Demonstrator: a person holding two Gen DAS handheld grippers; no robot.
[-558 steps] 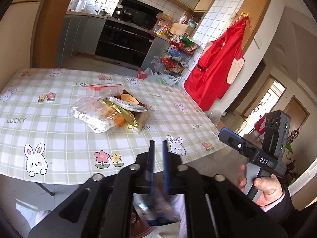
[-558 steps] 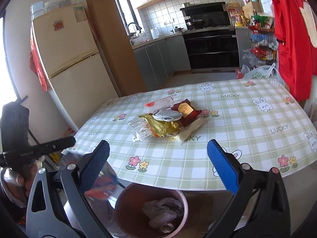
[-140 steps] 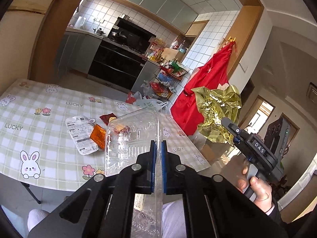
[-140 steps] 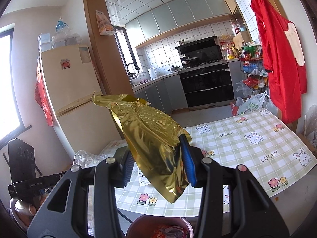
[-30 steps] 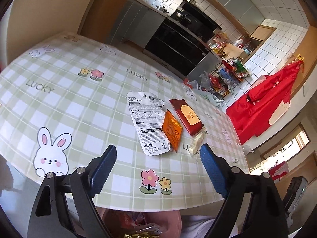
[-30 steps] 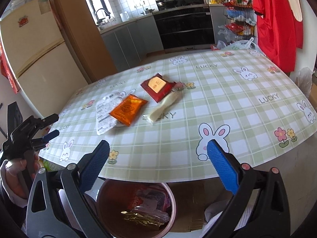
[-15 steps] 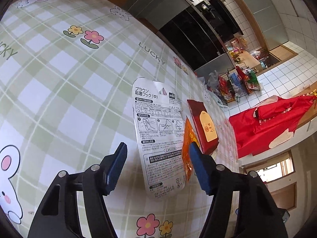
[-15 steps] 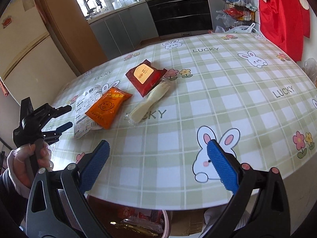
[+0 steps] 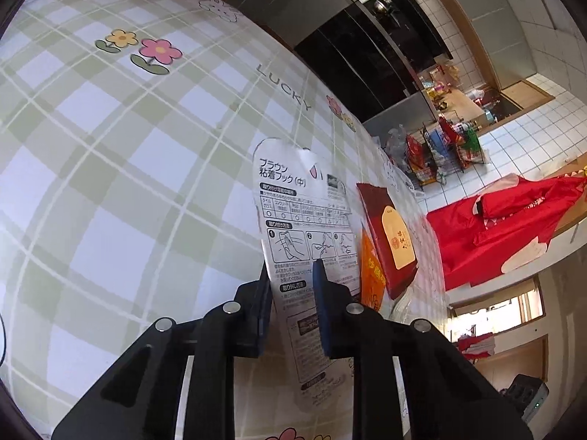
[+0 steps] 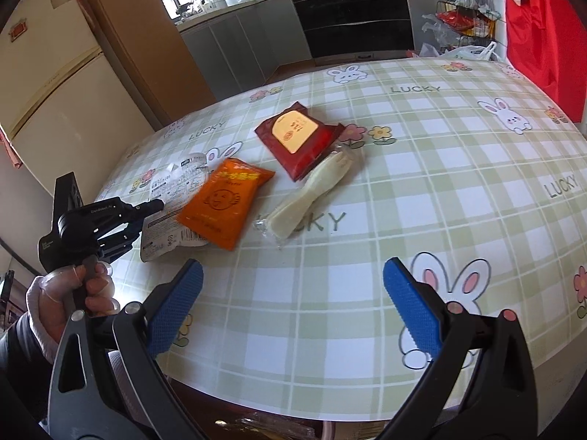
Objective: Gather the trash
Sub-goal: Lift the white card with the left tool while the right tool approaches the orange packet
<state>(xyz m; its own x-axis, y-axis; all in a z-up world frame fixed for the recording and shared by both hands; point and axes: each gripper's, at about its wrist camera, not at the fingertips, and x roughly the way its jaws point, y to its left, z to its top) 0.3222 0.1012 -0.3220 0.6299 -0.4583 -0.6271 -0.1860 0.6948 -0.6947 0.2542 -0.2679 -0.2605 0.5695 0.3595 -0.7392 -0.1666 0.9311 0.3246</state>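
Note:
My left gripper [image 9: 291, 275] has its jaws nearly closed around the near end of a white printed package card [image 9: 304, 227] lying on the checked table; whether the pads grip it is not clear. The card also shows in the right wrist view [image 10: 172, 201], with the left gripper [image 10: 146, 207] at its edge. Beside it lie an orange sachet [image 10: 227, 205], a dark red packet [image 10: 299, 139] and a wrapped plastic spork [image 10: 312, 198]. My right gripper [image 10: 291, 311] is wide open and empty above the table's near edge.
The green checked tablecloth [image 10: 458, 183] with rabbits covers the table. A bin rim [image 10: 326, 432] with wrappers peeks below the table's front edge. A fridge [image 10: 47, 84] stands left, kitchen counters behind, a red apron [image 10: 543, 29] at right.
My left gripper has moved in low over the white card and its jaws have closed from wide to a narrow gap around it. My right gripper has moved closer to the table, still open.

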